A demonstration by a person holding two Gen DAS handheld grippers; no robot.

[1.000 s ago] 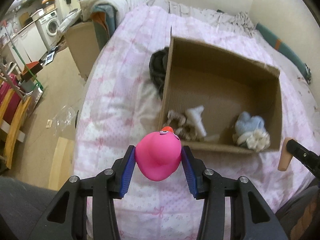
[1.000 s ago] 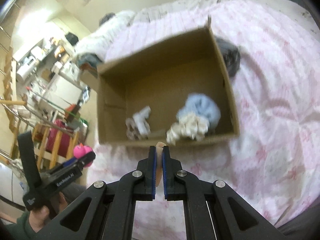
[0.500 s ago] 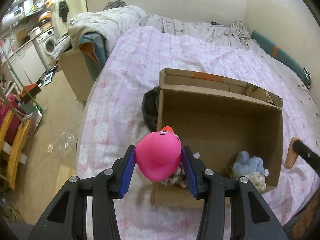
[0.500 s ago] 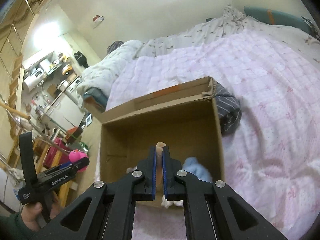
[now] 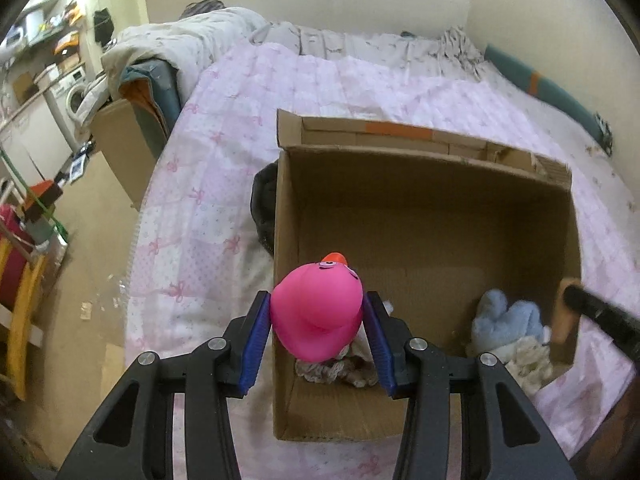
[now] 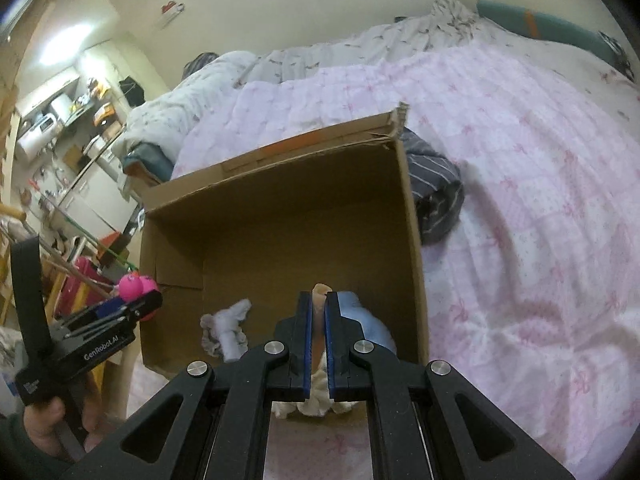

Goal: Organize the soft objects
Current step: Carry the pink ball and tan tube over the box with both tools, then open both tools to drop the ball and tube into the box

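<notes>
Your left tool (image 5: 318,334) is clamped on a pink duck (image 5: 316,314), its blue pads pressed into the toy's sides at the lower centre of the left view. The duck's orange beak points up-frame, and the toy sits over the near left corner of the open box (image 5: 432,216). Just below the duck in that view, on the box floor, lies a frilly pale cloth (image 5: 340,368).

Your right tool (image 6: 318,334) is pinching a thin tan piece (image 6: 319,300), jaws nearly together with only that piece between the pads. In the right view it sits at lower centre, over the near edge of the box (image 6: 280,216). The same tool enters the left view at the right edge, with the tan piece (image 5: 564,314) at the box's right wall.

Inside the box, a blue plush (image 5: 504,320) lies at the lower right of the left view, touching a cream frilly item (image 5: 528,360) below it. In the right view a white-grey cloth (image 6: 224,332) lies left of your tool, and the blue plush (image 6: 364,320) is partly hidden behind the right finger.

The box stands on a bed with a pink quilt (image 5: 216,184). A dark striped garment (image 6: 436,196) lies against the box's outer wall, at centre right in the right view.
</notes>
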